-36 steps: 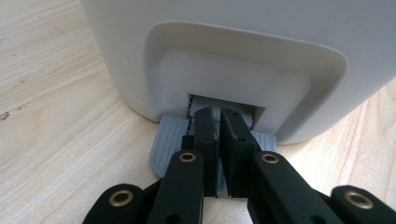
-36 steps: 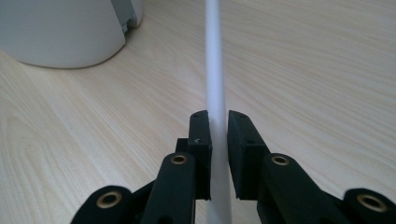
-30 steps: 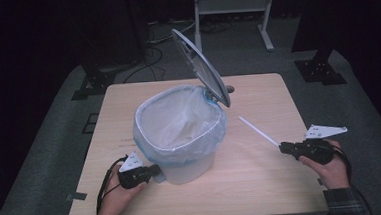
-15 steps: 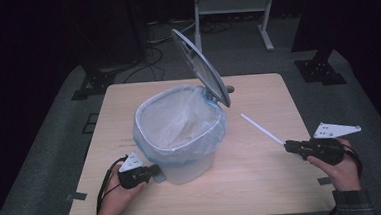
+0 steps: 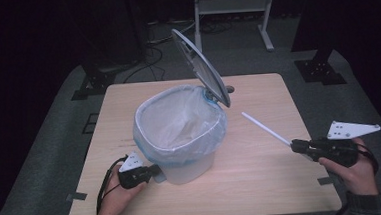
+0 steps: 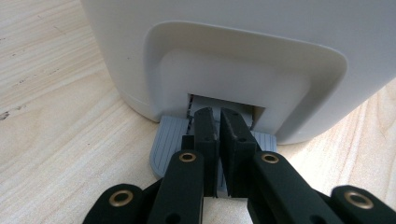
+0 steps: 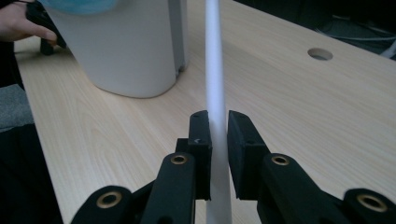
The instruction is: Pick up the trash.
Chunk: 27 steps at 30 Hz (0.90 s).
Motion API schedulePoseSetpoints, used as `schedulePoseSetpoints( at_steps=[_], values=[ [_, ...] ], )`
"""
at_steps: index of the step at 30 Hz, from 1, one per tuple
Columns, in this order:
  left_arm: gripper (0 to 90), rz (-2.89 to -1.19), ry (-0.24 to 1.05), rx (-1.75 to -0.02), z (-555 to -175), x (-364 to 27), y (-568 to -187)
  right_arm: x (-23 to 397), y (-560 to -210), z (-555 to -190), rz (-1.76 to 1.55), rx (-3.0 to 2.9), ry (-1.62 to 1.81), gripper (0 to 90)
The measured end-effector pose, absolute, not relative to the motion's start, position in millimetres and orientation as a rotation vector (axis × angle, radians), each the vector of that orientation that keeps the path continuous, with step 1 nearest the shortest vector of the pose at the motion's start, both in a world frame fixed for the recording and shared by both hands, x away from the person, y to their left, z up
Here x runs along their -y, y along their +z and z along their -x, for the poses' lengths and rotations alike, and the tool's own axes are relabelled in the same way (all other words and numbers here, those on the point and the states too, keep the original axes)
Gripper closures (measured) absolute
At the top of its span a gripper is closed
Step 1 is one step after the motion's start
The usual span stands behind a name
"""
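I had the white straw (image 5: 265, 128) pinched between the jaws of my right gripper (image 7: 218, 128), held above the table (image 5: 263, 183) to the right of the pedal bin (image 5: 180, 138), pointing toward its open, bag-lined mouth. My left gripper (image 6: 219, 122), jaws together with nothing between them, pressed the grey pedal (image 6: 163, 144). If that pressure slipped, I judged the lid (image 5: 201, 74) could drop onto the straw; gripped at one end, the straw might also swing wide. I read no brand or writing anywhere.
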<state>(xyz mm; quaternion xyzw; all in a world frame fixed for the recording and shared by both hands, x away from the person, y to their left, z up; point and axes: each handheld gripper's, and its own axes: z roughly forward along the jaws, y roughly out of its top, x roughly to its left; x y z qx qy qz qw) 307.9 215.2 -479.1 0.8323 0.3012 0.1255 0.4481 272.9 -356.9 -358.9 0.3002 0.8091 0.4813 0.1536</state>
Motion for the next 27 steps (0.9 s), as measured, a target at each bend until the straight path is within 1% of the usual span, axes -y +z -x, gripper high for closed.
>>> schedulePoseSetpoints(
  at_steps=[10,27],
  values=[
    [85.6,-2.060,0.310,-0.745,-308.0,-215.4,-479.1,352.3,-339.1,-259.5,-0.754,-2.334,1.463,79.3],
    [85.6,-2.059,0.309,-0.747,-308.0,-215.4,-479.1,335.5,-320.6,-249.9,-0.638,-2.361,1.535,79.3]
  ],
)
